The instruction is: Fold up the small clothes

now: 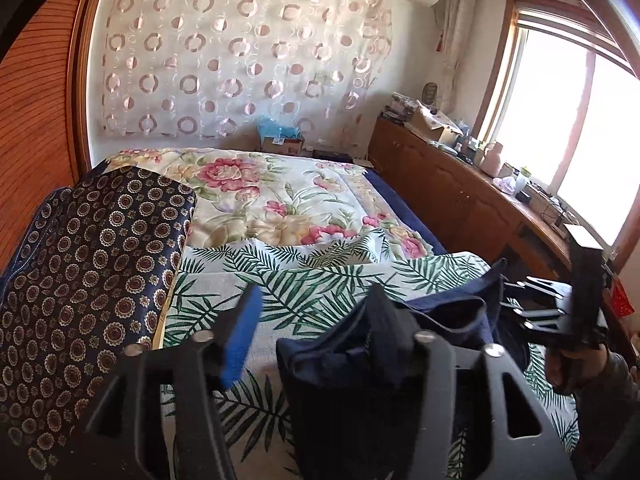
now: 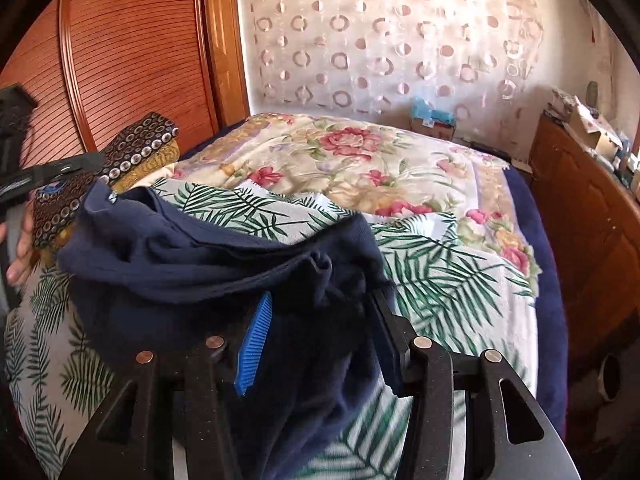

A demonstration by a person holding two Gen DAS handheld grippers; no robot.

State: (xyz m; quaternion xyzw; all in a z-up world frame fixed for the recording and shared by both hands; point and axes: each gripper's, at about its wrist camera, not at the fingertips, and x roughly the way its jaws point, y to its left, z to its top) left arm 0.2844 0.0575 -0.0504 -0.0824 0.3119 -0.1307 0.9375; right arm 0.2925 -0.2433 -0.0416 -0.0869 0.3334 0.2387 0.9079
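Note:
A navy blue garment (image 2: 208, 264) lies bunched over the palm-leaf cloth (image 2: 436, 276) on the bed. In the right wrist view my right gripper (image 2: 324, 328) is open, its jaws apart with the garment's folds between and draped over them. In the left wrist view my left gripper (image 1: 316, 320) is open too; the garment (image 1: 360, 364) hangs over its right finger, the blue-padded left finger (image 1: 244, 332) is bare. The right gripper (image 1: 560, 312) shows at the far right of that view, the left gripper (image 2: 60, 172) at the left edge of the right view.
A folded dark patterned quilt (image 1: 92, 264) lies on the left of the bed. A floral blanket (image 1: 280, 196) covers the far half. A wooden cabinet (image 1: 452, 196) with clutter runs along the right under the window. A wooden louvred wardrobe (image 2: 132, 52) stands on the left.

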